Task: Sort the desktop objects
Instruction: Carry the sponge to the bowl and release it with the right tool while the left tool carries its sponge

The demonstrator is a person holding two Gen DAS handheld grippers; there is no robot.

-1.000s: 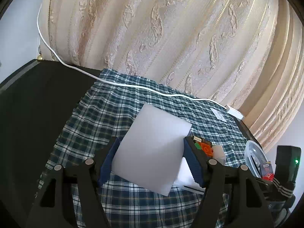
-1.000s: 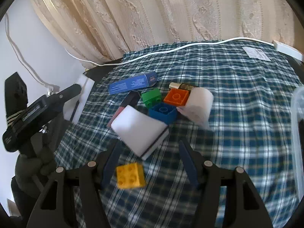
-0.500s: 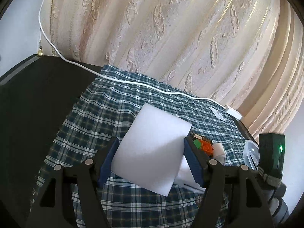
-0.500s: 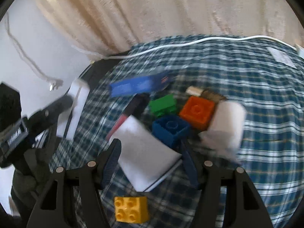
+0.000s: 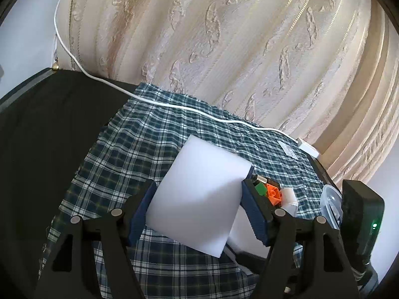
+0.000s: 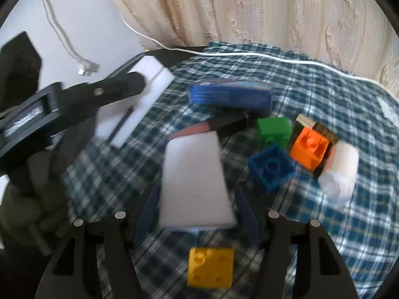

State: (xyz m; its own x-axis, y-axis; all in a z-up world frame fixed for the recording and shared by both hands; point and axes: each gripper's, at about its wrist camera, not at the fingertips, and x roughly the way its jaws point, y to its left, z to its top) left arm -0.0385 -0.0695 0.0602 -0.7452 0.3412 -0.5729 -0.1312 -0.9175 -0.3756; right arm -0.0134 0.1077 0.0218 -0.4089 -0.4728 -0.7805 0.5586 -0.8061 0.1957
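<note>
left gripper [image 5: 198,205] clamping white block [image 5: 199,199], (cloth beneath hidden)

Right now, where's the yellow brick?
Right wrist view, bottom centre: the yellow brick lies on the checked cloth, just below the white block framed by the right gripper.

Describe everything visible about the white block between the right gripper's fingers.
The white block is a plain slab, matte and foam-like, blurred in the right wrist view. It lies flat on the plaid cloth, long side pointing away from the camera, between the right gripper's blue-padded fingers; whether the pads press it cannot be told. A dark flat item sits at its far end, the yellow brick nearer the camera, the blue brick beside it.
</note>
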